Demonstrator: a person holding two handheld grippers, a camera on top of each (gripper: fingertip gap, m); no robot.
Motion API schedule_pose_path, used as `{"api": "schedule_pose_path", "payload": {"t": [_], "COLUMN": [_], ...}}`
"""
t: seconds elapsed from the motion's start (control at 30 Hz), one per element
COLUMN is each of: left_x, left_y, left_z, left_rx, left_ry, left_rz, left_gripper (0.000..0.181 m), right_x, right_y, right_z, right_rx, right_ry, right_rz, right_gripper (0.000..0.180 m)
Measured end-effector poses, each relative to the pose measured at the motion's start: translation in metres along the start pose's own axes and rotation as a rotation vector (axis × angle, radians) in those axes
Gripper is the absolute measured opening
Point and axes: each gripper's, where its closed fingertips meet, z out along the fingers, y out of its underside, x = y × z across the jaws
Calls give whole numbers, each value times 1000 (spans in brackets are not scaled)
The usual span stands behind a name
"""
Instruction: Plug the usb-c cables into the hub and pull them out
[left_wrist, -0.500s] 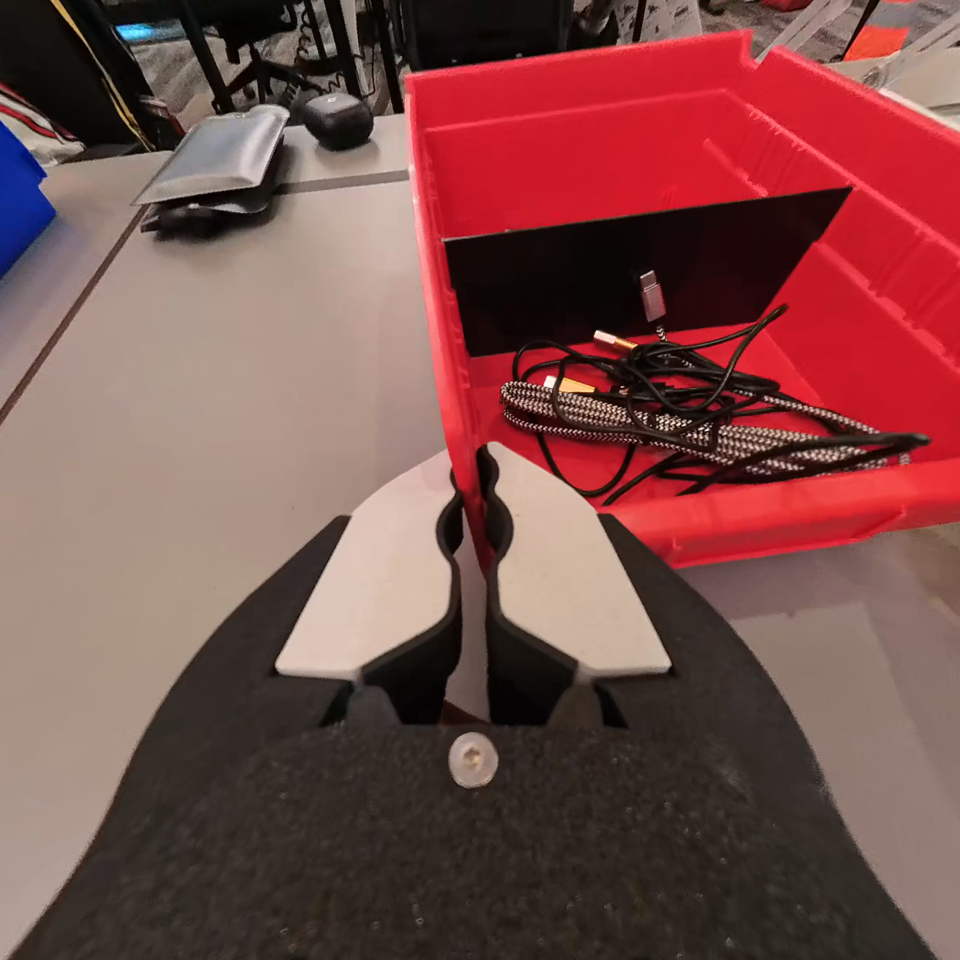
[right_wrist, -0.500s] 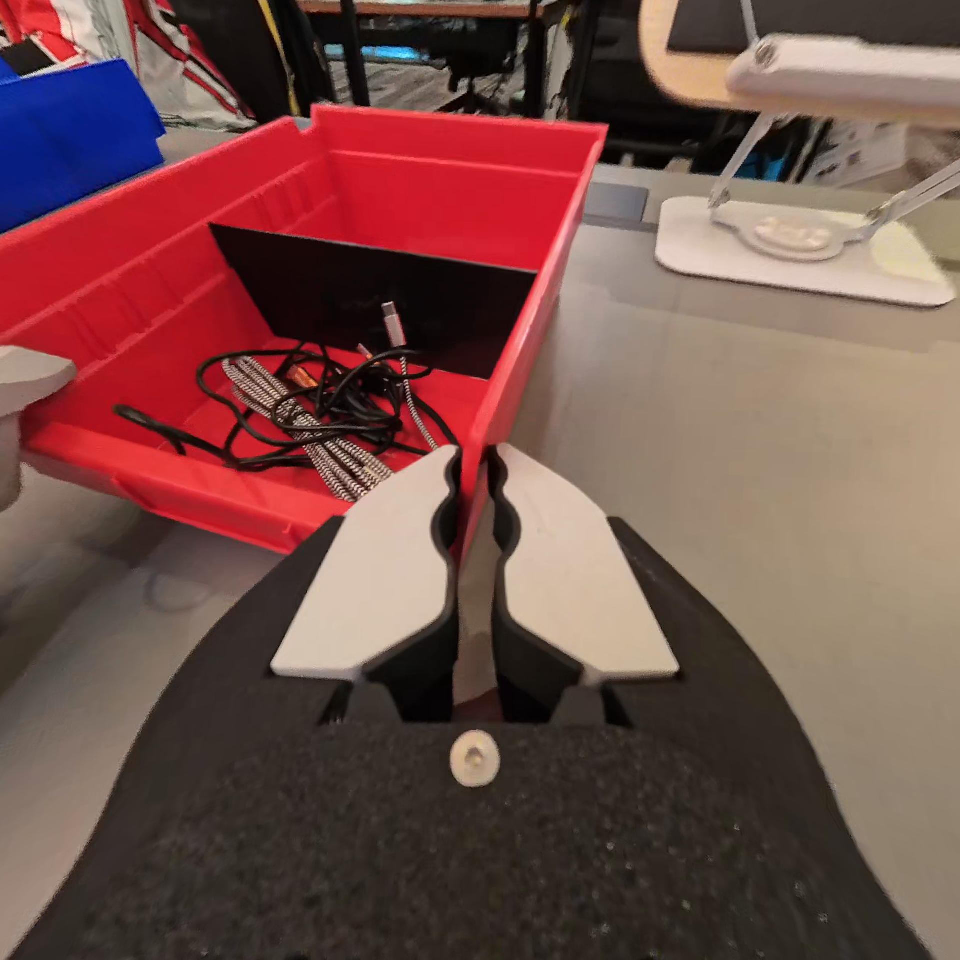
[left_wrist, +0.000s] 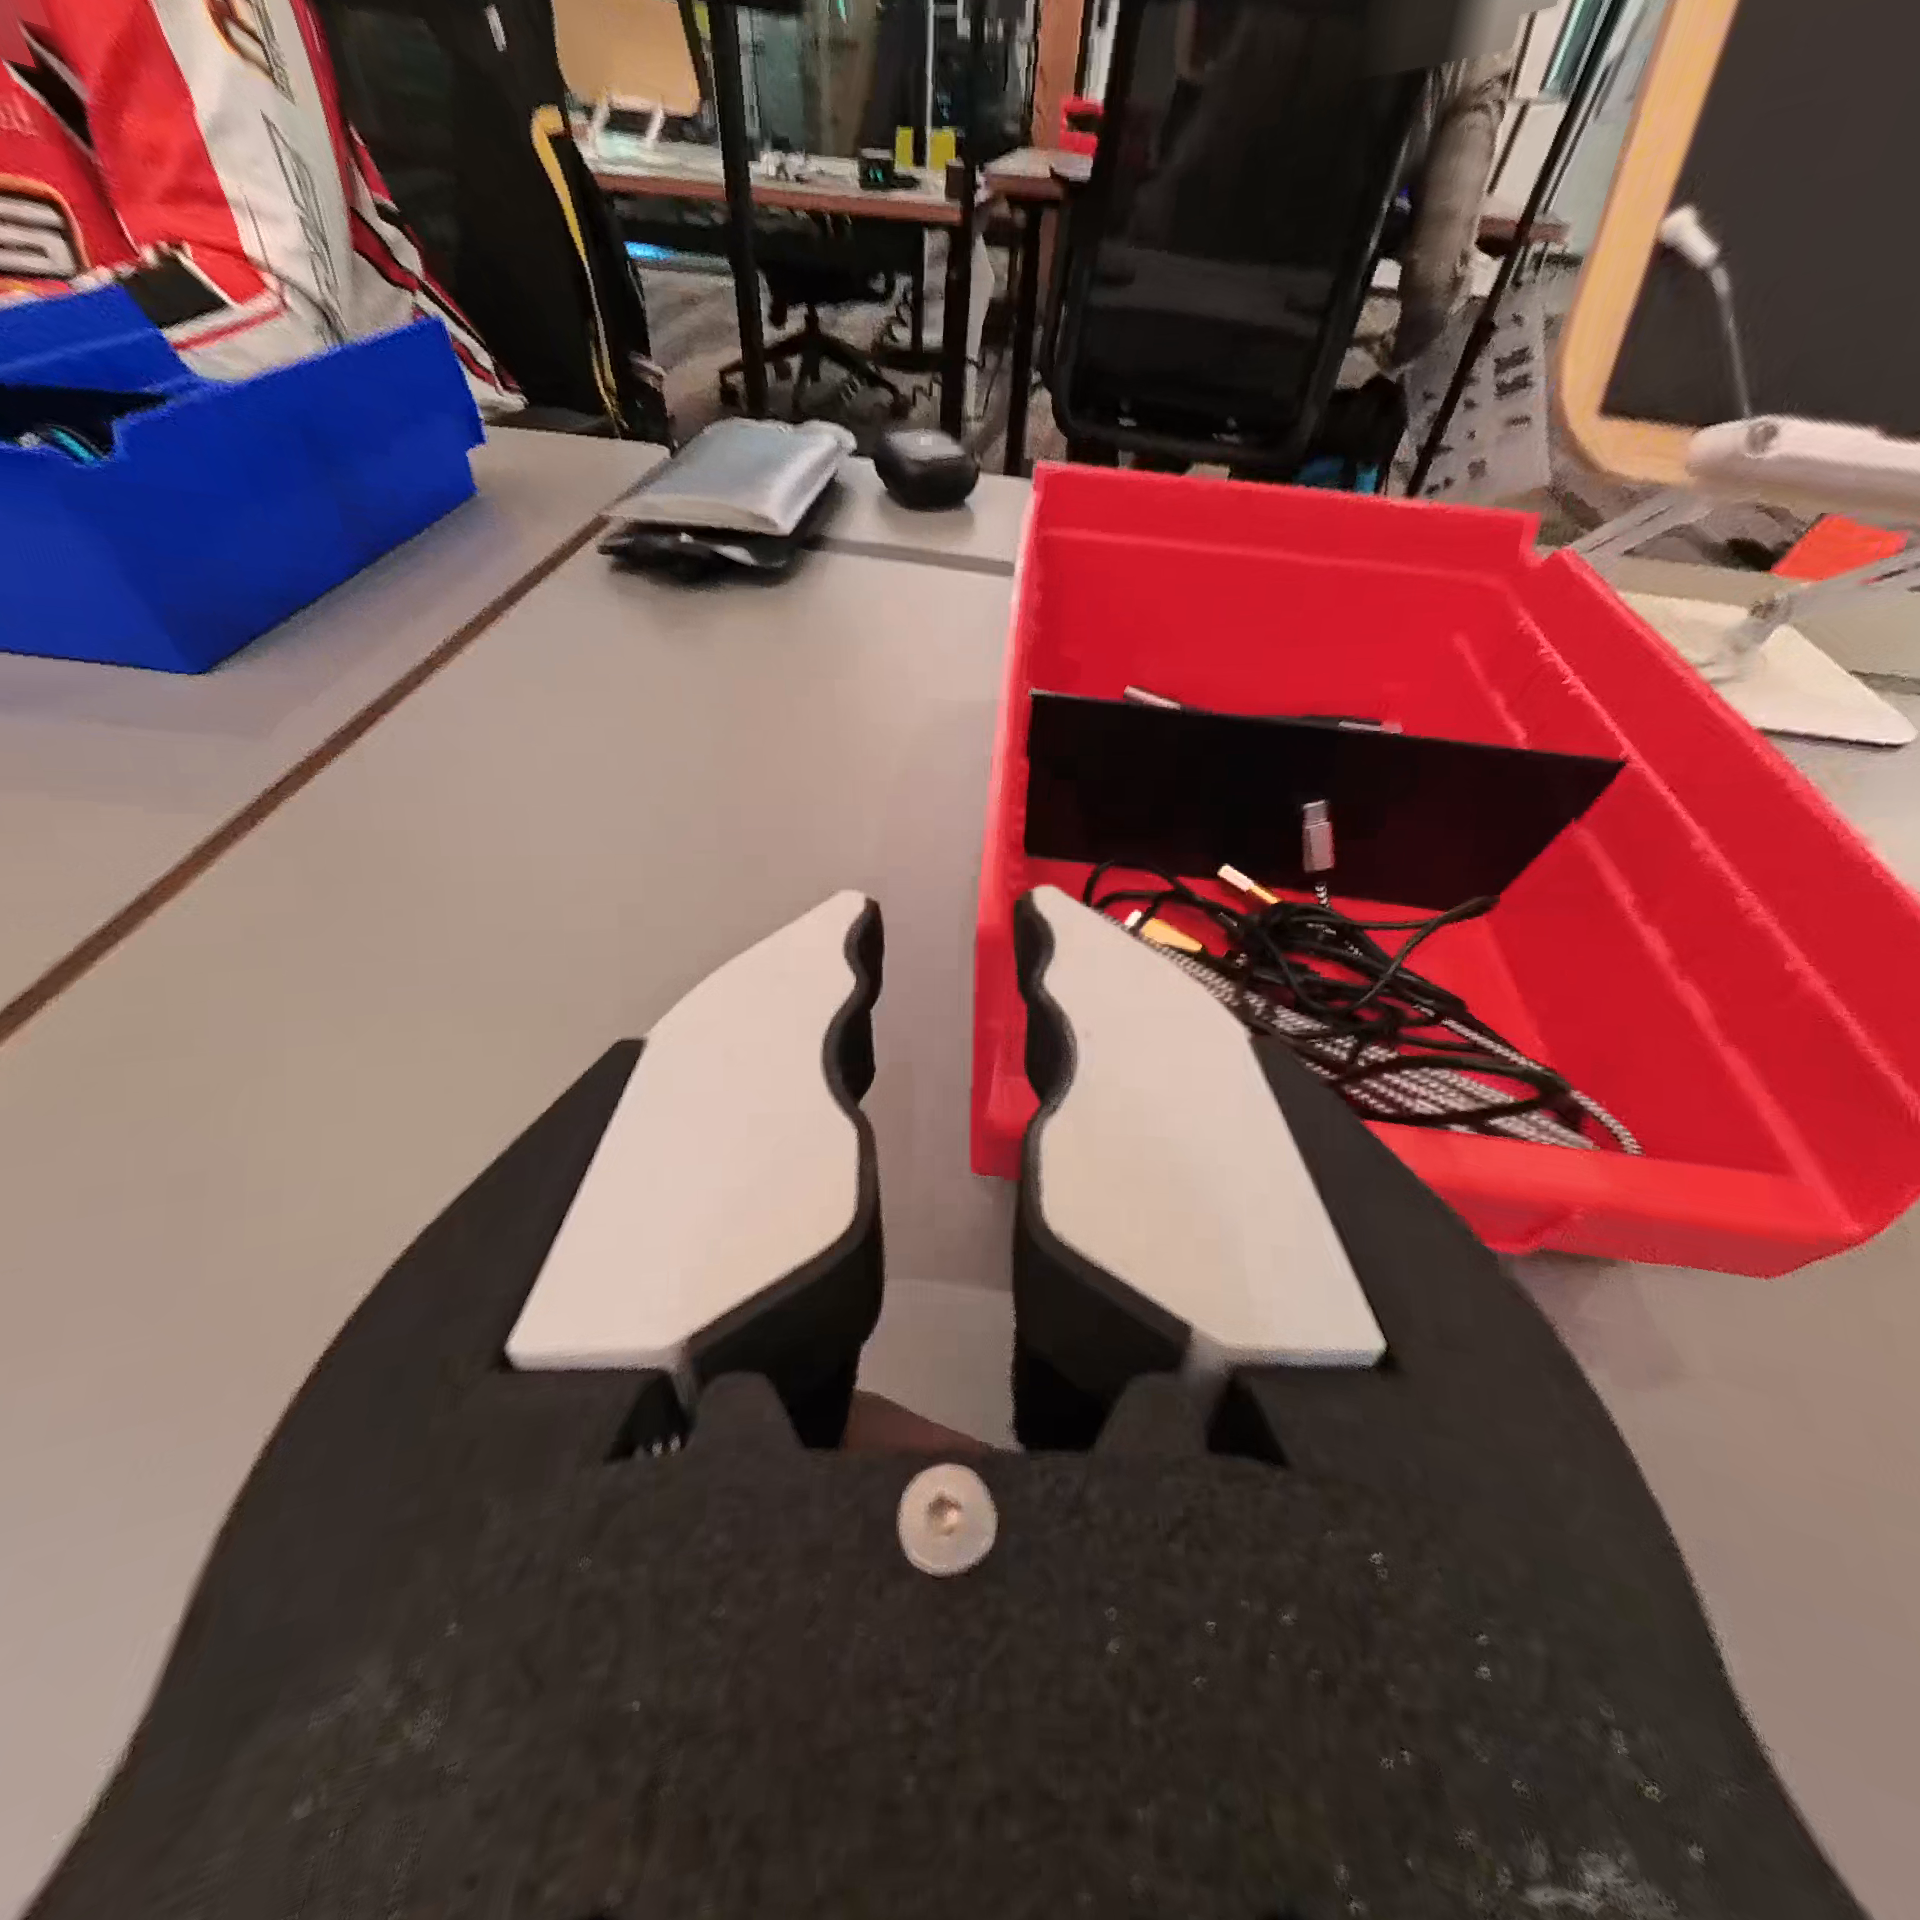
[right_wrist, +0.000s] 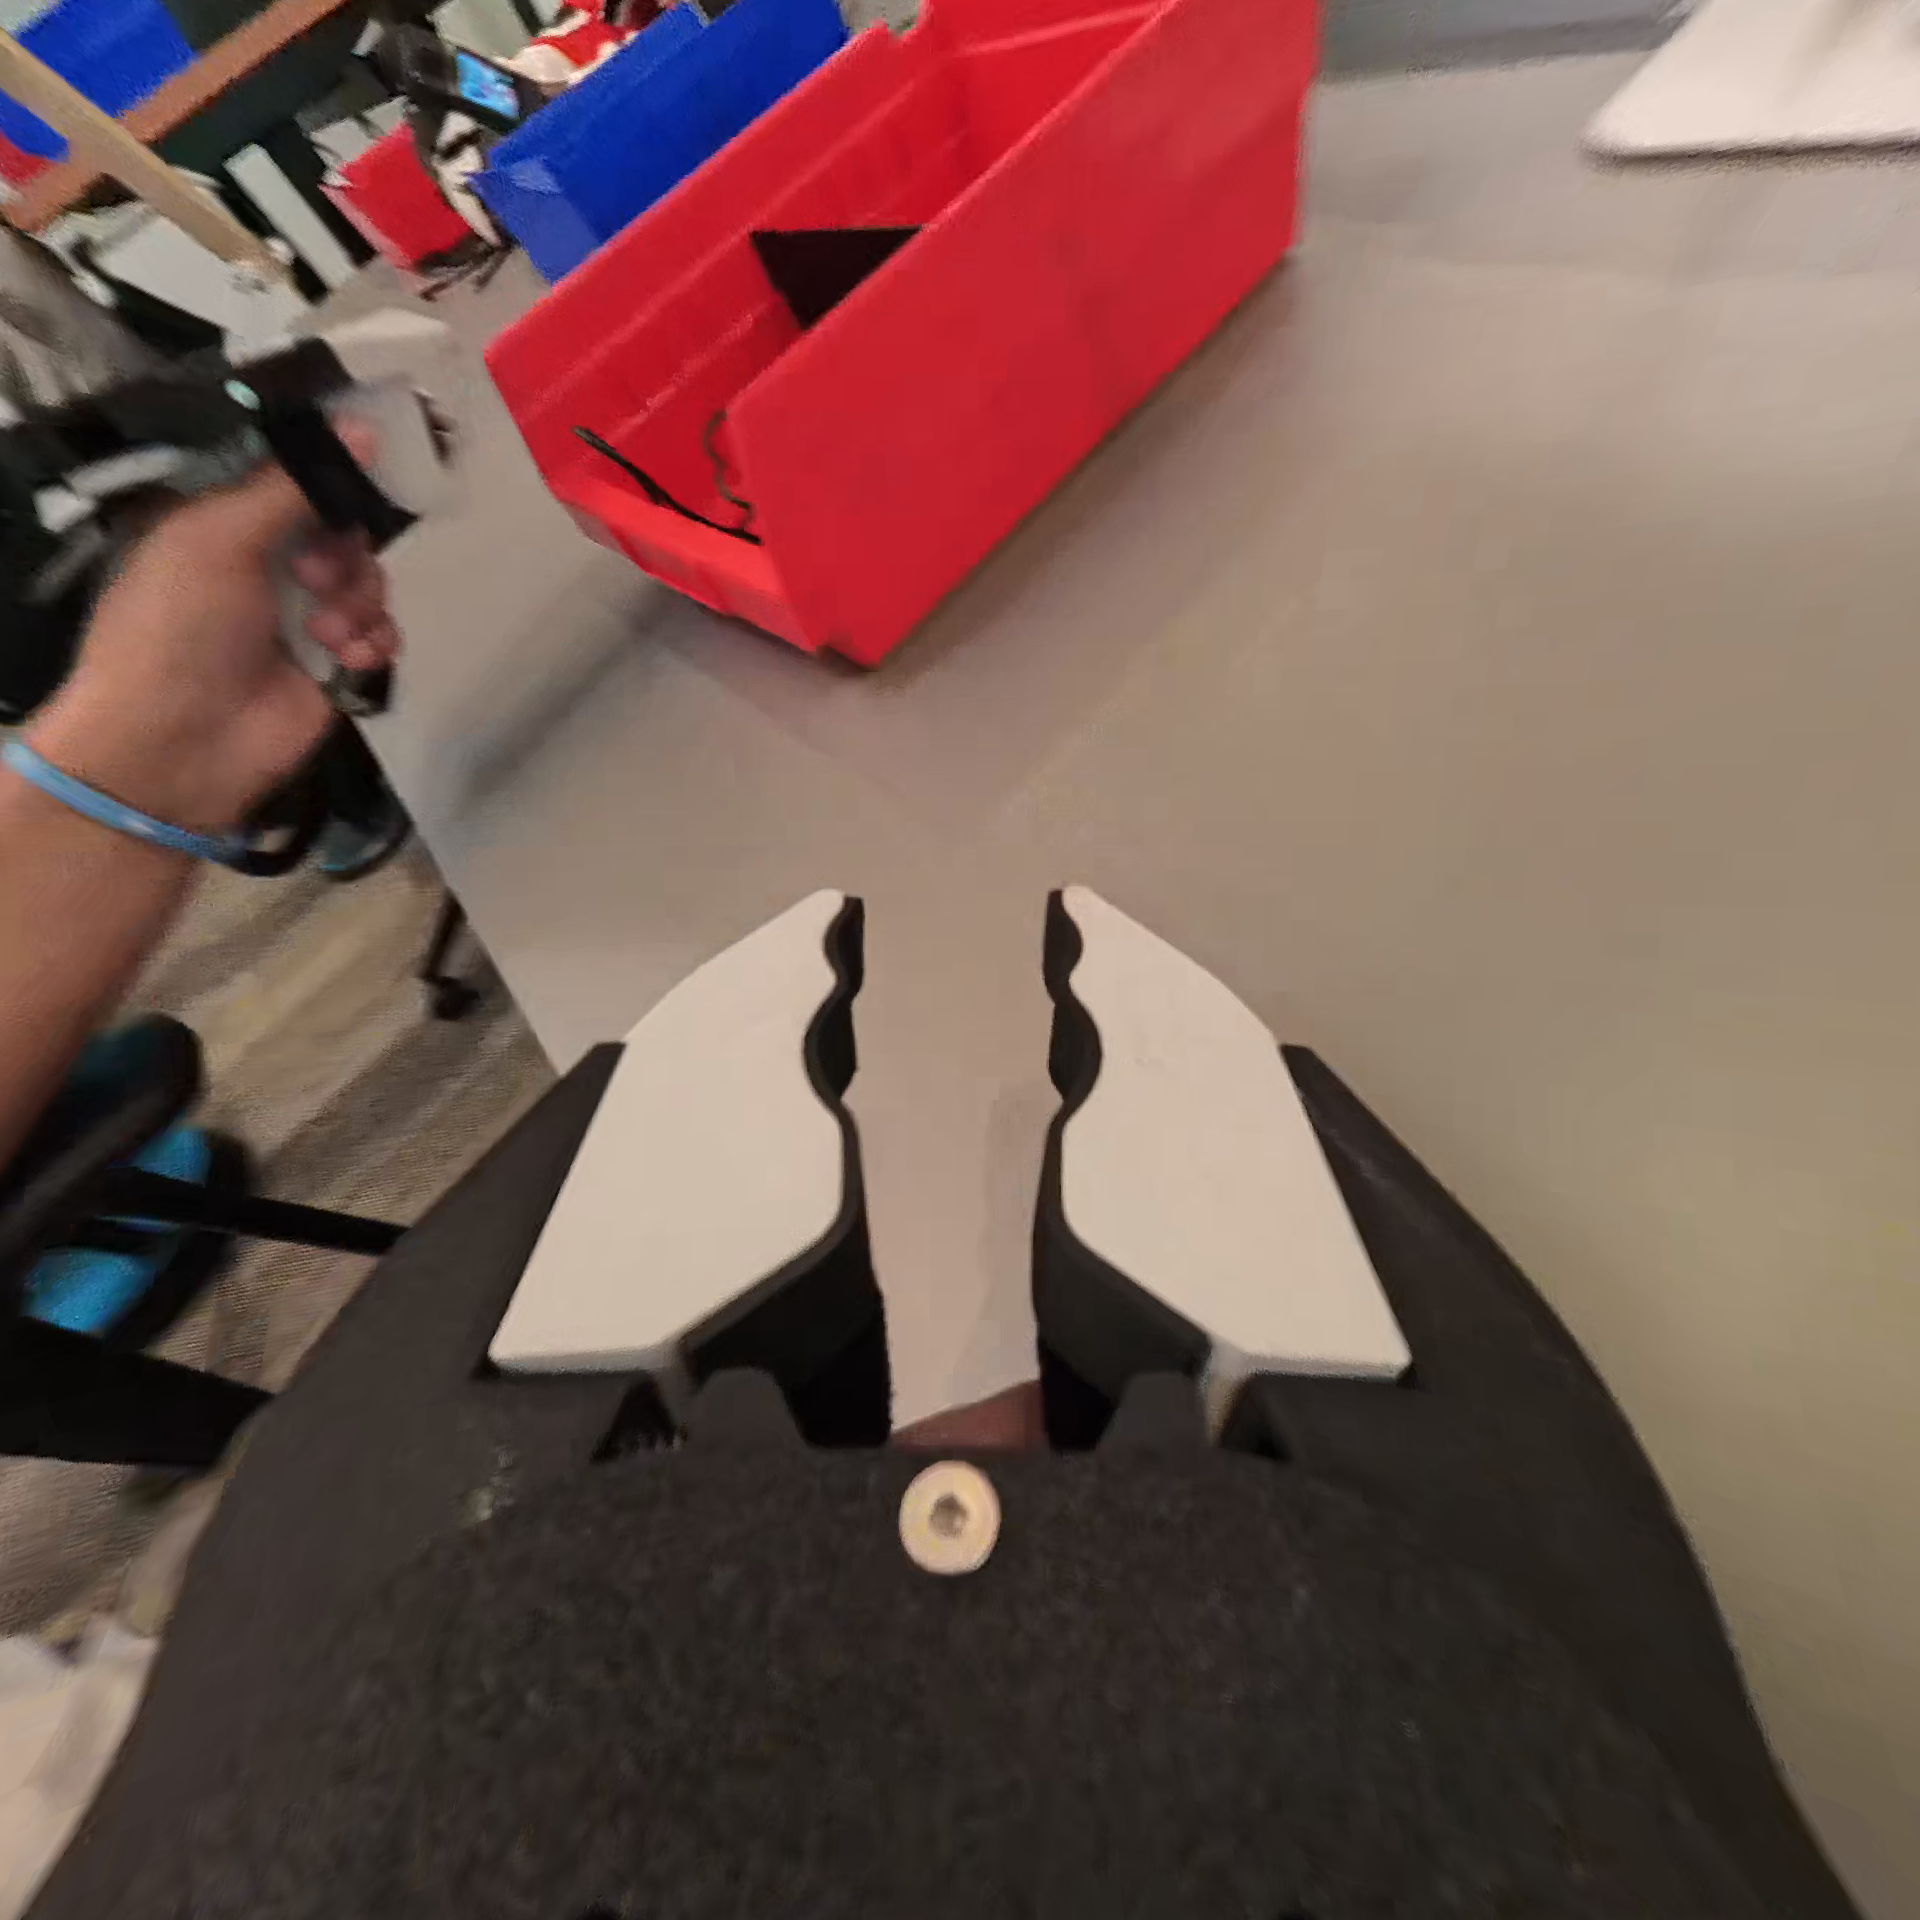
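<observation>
the usb-c cables (left_wrist: 1361, 997) sit tangled in the near compartment of the red bin (left_wrist: 1714, 935), right of centre in the left wrist view, in front of a black divider (left_wrist: 1299, 800) – black leads, a braided one, a grey plug standing up against the divider. the hub can't be made out in either view. the right wrist view only catches a loop of black cable (right_wrist: 665, 488) over the bin's low front lip, upper middle of a blurred frame; the bin wall hides the rest. left gripper (left_wrist: 948, 914) is released, jaws apart and empty over the grey table (left_wrist: 520, 935), just left of the bin's corner. right gripper (right_wrist: 954, 909) – also spread, holding nothing, well back from the bin. at the left edge of that view, a smeared hand (right_wrist: 197, 665) grips the other gripper.
</observation>
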Motion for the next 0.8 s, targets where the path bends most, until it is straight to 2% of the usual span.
{"api": "schedule_pose_path", "payload": {"t": [0.1, 0.23, 0.37, 0.47, 0.57, 0.8], "left_x": [35, 120, 187, 201, 199, 187], "left_y": [-1, 42, 65, 77, 82, 83], "left_z": [-17, -56, -85, -79, -72, -67], "left_rx": [11, -106, -202, -231, -241, -258], "left_ry": [92, 378, 623, 653, 636, 629], "left_rz": [51, 7, -43, 68, 134, 99], "left_gripper": [23, 23, 23, 23, 24, 24], "right_x": [34, 86, 123, 136, 130, 113], "right_y": [15, 29, 21, 27, 30, 36], "right_z": [-62, -142, -187, -188, -175, -149], "right_rx": [104, 285, 413, 365, 331, 235], "right_ry": [137, 353, 470, 518, 497, 475], "right_rz": [-71, 35, 107, 91, 78, -38], "right_gripper": [31, 20, 18, 18, 16, 13]}}
